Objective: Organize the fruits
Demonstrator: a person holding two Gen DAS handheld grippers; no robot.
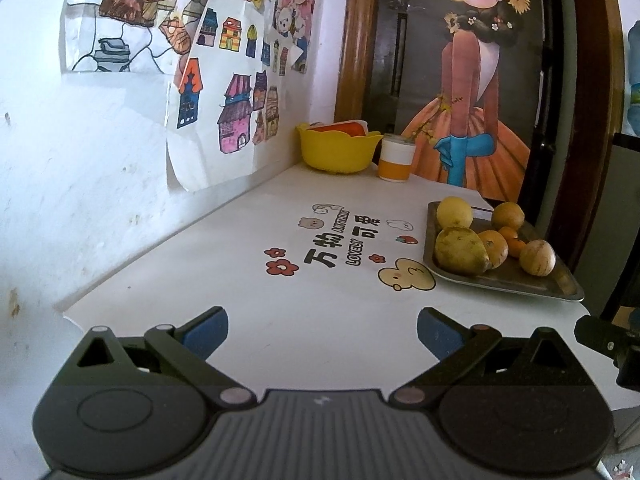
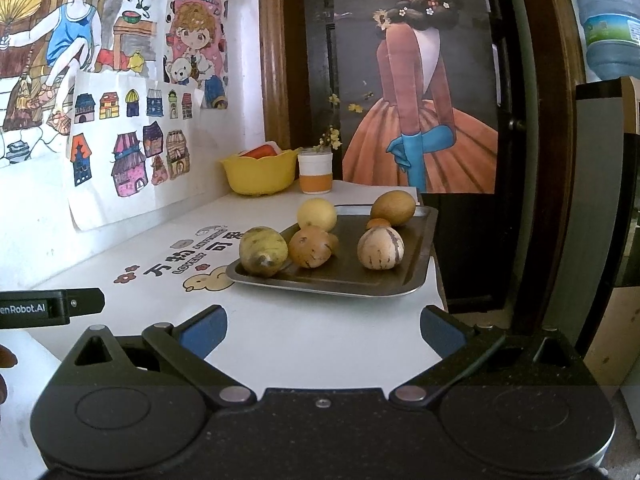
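Several fruits (image 2: 312, 236) sat bunched on a metal tray (image 2: 416, 256) at the white table's (image 2: 280, 340) edge. Both grippers were spread wide and held nothing. The right gripper (image 2: 323, 326) faced the tray almost straight ahead of its fingers, and appeared nearer; for the left gripper (image 1: 322, 330) the tray (image 1: 516, 280) lay ahead and off to the right. A small orange fruit (image 2: 378, 223) was mostly hidden behind a striped one (image 2: 380, 248). The yellow bowl's (image 2: 260, 176) contents were hard to identify.

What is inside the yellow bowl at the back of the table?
Something orange-red with a white edge shows above the yellow bowl's rim; what it is, and anything lower, is hidden by the wall.
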